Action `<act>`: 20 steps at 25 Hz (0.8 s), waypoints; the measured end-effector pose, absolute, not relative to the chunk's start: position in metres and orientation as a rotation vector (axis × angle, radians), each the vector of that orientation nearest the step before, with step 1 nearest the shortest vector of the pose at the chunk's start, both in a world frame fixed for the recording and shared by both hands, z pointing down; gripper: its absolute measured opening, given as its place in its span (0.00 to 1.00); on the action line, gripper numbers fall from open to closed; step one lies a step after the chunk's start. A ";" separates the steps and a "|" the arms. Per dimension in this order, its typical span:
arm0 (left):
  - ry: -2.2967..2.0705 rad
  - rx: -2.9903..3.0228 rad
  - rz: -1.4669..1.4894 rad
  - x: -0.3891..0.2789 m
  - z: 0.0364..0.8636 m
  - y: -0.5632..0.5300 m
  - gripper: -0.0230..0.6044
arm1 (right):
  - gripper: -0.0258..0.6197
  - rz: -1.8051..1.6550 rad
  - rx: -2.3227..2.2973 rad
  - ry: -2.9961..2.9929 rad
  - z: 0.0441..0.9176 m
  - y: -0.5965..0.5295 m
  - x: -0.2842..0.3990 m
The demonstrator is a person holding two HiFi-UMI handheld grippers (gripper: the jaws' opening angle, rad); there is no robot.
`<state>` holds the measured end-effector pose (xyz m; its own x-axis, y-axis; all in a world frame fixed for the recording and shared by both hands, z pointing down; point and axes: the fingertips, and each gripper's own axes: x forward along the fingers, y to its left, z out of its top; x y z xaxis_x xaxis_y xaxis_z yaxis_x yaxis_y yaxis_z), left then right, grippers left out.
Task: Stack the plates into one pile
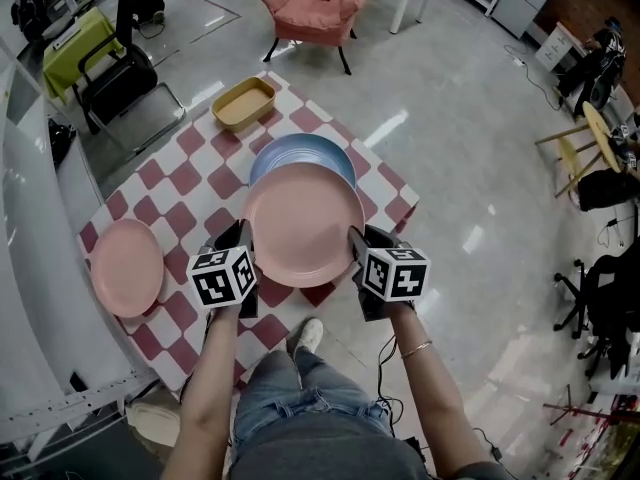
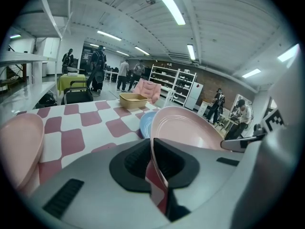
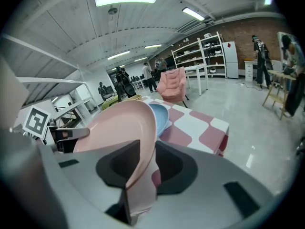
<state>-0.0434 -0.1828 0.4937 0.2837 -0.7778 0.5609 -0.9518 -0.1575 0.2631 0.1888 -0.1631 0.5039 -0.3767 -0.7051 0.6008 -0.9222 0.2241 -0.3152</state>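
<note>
Checkered table (image 1: 180, 180) at mid-frame: left gripper (image 1: 243, 232) and right gripper (image 1: 356, 240) pinch opposite rims of the pink plate (image 1: 303, 223). It is probably stiff, light and slick, so rim holds suit

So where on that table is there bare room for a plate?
Bare cloth lies between the left pink plate and the blue plate, up to the tan tray; a narrower strip lies right of the blue plate. The middle is crowded: the held pink plate overlaps the blue one, left gripper and right gripper on its rim.
</note>
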 end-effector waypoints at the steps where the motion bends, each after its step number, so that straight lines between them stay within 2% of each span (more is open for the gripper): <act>1: -1.546 1.987 0.395 -0.043 0.493 -0.187 0.09 | 0.21 0.921 1.513 -2.175 0.504 -0.167 0.190; 20: -1.510 1.976 0.353 -0.035 0.505 -0.265 0.08 | 0.21 0.941 1.531 -2.150 0.517 -0.240 0.196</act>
<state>-0.0354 -0.2654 0.5051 0.3105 -0.7724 0.5541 -0.9380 -0.1543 0.3105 0.1957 -0.2399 0.5168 -0.3628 -0.7025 0.6123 -0.9264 0.2009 -0.3185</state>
